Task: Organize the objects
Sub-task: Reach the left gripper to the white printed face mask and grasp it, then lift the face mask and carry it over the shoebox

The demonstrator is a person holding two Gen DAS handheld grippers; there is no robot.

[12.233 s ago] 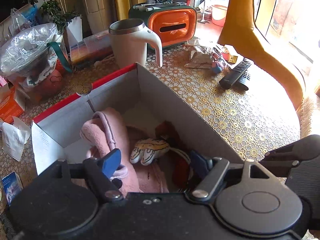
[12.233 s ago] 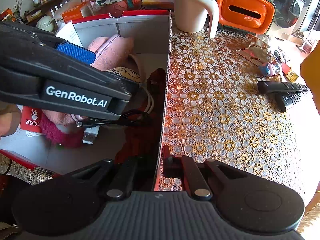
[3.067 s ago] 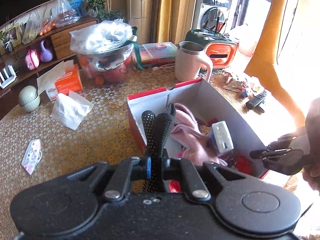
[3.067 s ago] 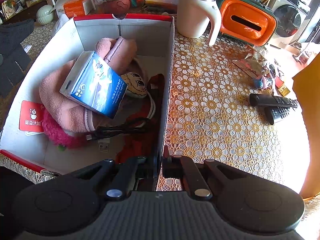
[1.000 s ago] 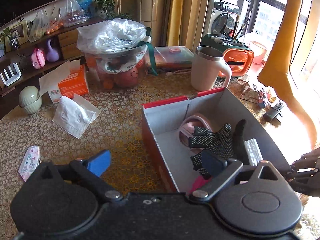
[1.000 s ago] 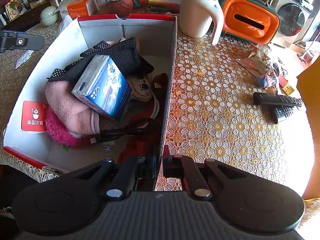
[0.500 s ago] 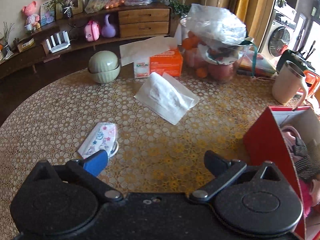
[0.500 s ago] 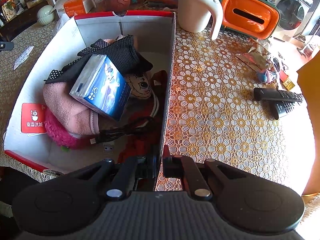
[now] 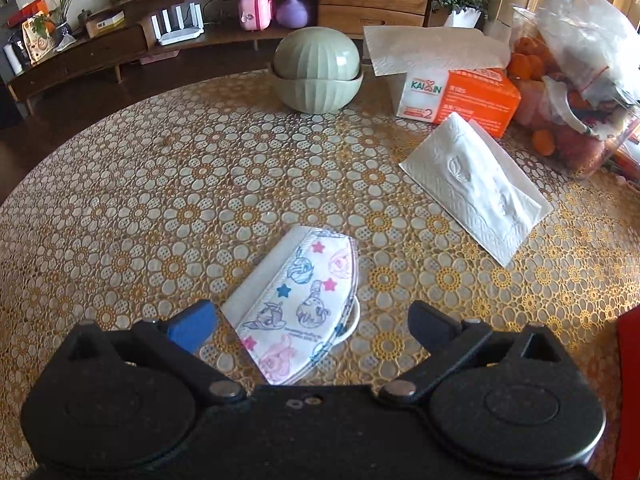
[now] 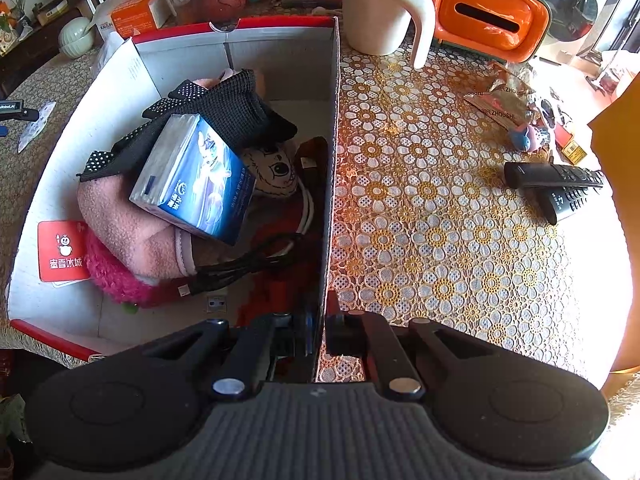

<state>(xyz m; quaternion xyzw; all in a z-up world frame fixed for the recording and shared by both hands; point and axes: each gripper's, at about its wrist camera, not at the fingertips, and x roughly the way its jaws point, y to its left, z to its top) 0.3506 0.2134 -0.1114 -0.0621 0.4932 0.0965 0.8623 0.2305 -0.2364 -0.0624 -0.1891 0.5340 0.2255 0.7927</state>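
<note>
So our left gripper (image 9: pixel 308 320) has its jaws spread wide over the kids' face mask (image 9: pixel 298 308), which lies flat on the lace tablecloth (image 9: pixel 160 184), its near end right between the two fingers with neither pad on it yet. Our right gripper (image 10: pixel 320 332) is pinched tight on the side wall of the cardboard box (image 10: pixel 330 168), one finger inside and one outside, probably just to steady it. Inside, beyond the jaws, sit a tissue pack (image 10: pixel 192 180), a black dotted glove (image 10: pixel 224 112) and something pink and fleecy (image 10: pixel 120 220). The risk we see: the mask is thin and flat, so the pads could skid over it or snag the lace instead. Its ear loop (image 9: pixel 348 326) could also catch on the box rim.
</note>
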